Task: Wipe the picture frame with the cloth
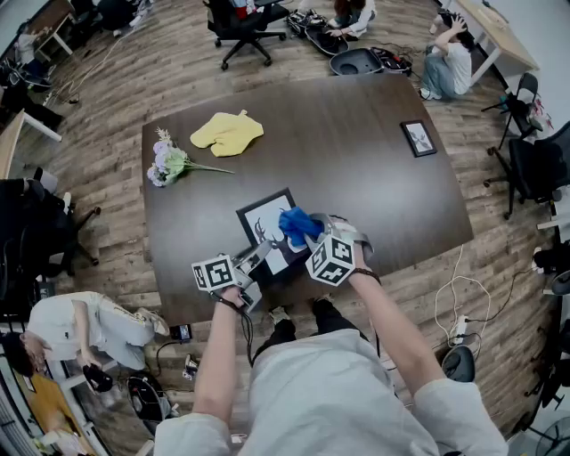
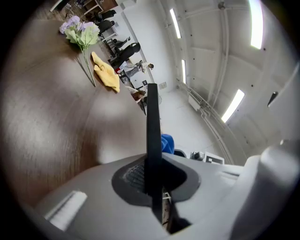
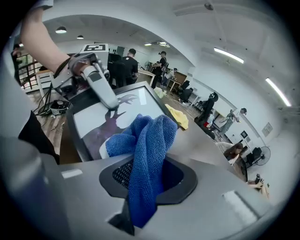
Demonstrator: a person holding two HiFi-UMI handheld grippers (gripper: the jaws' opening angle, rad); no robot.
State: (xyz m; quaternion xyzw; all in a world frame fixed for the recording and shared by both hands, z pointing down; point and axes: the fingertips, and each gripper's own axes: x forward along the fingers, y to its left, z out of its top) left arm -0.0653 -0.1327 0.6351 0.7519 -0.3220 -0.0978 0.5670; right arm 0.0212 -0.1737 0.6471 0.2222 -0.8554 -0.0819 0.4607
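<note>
A black picture frame with a white deer print is at the table's near edge, in front of me. My left gripper is shut on its near left edge. In the left gripper view the frame runs edge-on between the jaws of the left gripper. My right gripper is shut on a bunched blue cloth, which lies against the frame's right side. In the right gripper view the blue cloth hangs out of the right gripper over the print, with the left gripper beyond it.
A yellow cloth and a bunch of artificial flowers lie at the table's far left. A small framed photo lies at the far right. Office chairs and seated people surround the dark table.
</note>
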